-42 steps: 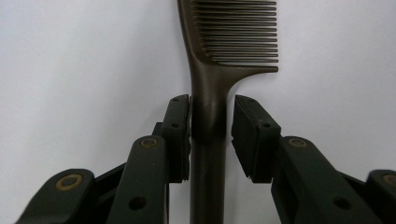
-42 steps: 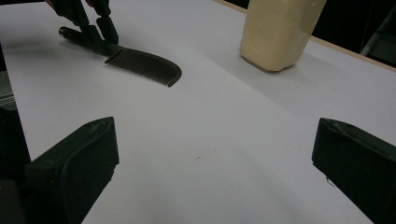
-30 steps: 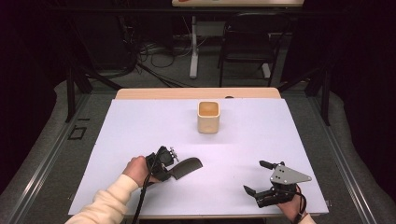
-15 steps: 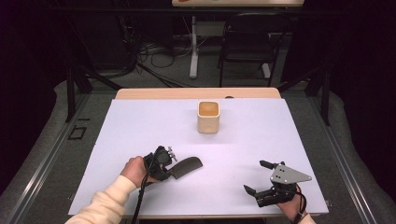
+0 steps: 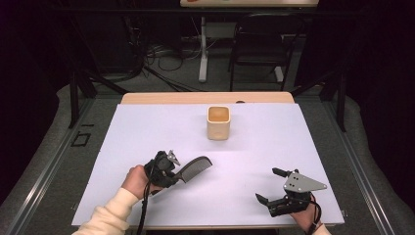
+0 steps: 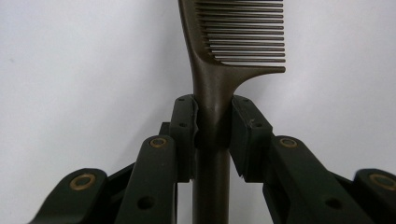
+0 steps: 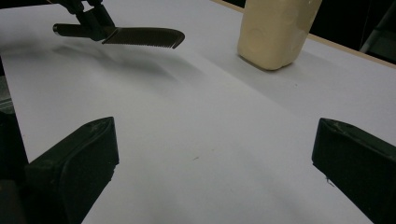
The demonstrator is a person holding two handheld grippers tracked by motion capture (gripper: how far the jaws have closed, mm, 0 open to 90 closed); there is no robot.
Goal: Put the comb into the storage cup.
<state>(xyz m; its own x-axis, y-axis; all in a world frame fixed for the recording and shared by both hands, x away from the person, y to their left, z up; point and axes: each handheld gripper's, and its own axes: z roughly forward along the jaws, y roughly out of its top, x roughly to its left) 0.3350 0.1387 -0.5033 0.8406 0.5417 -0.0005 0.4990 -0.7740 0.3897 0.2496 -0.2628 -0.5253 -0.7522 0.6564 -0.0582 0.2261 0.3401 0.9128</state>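
Lifted since a second ago, the comb (image 5: 195, 166) now hangs clear of the table (image 5: 313, 147), pinched at its handle in my left gripper (image 5: 169, 164), teeth toward two o'clock. At five o'clock my right gripper (image 5: 274, 186) rests spread, holding nothing. With the comb airborne, I guess the cup (image 5: 218, 122) at twelve is where it goes.

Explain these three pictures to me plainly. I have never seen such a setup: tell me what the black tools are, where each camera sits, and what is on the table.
No robot here: a person holds a black two-jaw hand gripper in each hand. One picture comes from a fixed camera above the white-covered table; the other two come from cameras riding on the grippers, looking along their jaws. The left gripper is clamped on the handle of a dark brown plastic comb, which the right gripper view shows lifted off the surface. The right gripper is open and empty. A cream square cup stands upright farther back.
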